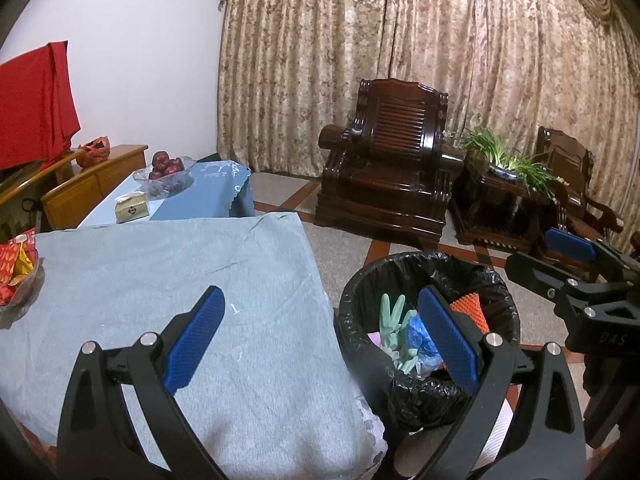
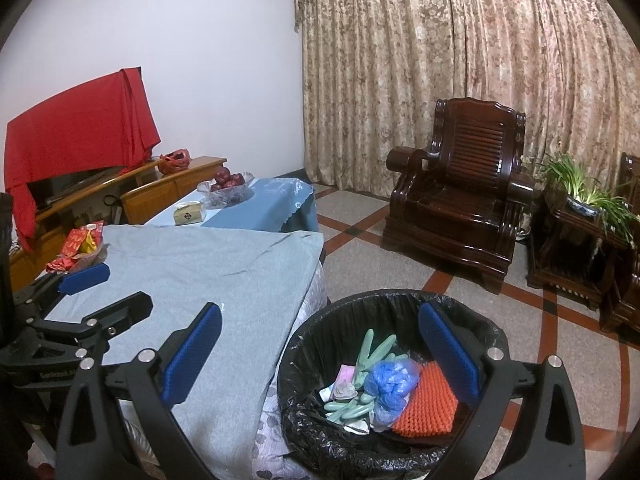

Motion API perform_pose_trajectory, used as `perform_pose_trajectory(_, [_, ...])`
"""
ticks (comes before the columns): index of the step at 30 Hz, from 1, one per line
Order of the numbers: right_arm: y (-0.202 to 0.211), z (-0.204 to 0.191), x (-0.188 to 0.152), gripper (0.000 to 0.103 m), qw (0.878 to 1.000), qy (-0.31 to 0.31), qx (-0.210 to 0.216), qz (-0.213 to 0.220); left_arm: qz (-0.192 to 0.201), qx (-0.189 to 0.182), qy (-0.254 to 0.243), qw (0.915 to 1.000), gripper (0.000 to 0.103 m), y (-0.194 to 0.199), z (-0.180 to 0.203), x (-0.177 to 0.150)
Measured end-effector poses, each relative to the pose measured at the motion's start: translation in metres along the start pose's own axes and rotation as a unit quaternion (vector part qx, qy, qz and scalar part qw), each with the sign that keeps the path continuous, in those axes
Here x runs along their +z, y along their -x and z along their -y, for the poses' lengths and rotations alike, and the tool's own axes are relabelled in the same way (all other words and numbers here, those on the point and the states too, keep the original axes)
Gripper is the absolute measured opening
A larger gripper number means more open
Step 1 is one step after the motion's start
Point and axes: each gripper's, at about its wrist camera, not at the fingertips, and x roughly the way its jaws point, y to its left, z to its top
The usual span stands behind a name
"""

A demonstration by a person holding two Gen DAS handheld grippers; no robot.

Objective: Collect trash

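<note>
we hold both grippers over the corner of the grey-covered table [image 1: 160, 280], beside the black-lined trash bin [image 2: 320, 336] on the floor. the left gripper [image 1: 320, 336] has its blue pads spread wide with nothing between them; the right gripper [image 2: 320, 348] stands the same, wide apart and empty, one finger over the cloth and the other over the bin's mouth.

inside the bin lie a pale green rubber glove [image 2: 372, 354], a crumpled blue plastic bag [image 2: 390, 386], an orange ridged pad [image 2: 426, 408] and some pink and white paper scraps [image 2: 344, 384]. the grey cloth near us looks bare apart from a few small white flecks [image 1: 234, 310], too small to tell what they are.

we judge the collecting to be at or near its end: the trash we can see is already in the bin, and neither hand carries anything. if more is wanted, the next move calls for a look across the table, toward the dish of red and yellow wrappers [image 2: 82, 246] at the far left edge, though we cannot tell whether those count as trash. reaching it would mean swinging a gripper left, well away from the bin, with the pads kept apart until they straddle a wrapper.
</note>
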Motion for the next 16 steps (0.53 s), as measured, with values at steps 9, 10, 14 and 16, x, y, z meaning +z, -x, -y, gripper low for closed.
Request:
perform_pose_trajectory(9, [-0.004, 0.002, -0.007, 0.097, 1.000, -0.002, 0.000, -0.004, -0.003, 0.000, -0.001, 1.0000, 0.095, -0.004, 0.001, -0.003])
perform_pose_trajectory(10, [-0.005, 0.002, -0.008, 0.097, 1.000, -0.002, 0.000, -0.005, -0.005, 0.000, -0.001, 1.0000, 0.095, -0.005, 0.004, -0.003])
perform_pose_trajectory(14, [-0.005, 0.002, -0.008, 0.097, 1.000, -0.002, 0.000, -0.005, -0.008, 0.000, 0.000, 1.0000, 0.095, -0.007, 0.004, -0.006])
perform_pose_trajectory(16, [-0.008, 0.003, -0.011, 0.097, 1.000, -0.002, 0.000, -0.007, -0.009, 0.000, -0.001, 1.0000, 0.095, -0.007, 0.005, -0.007])
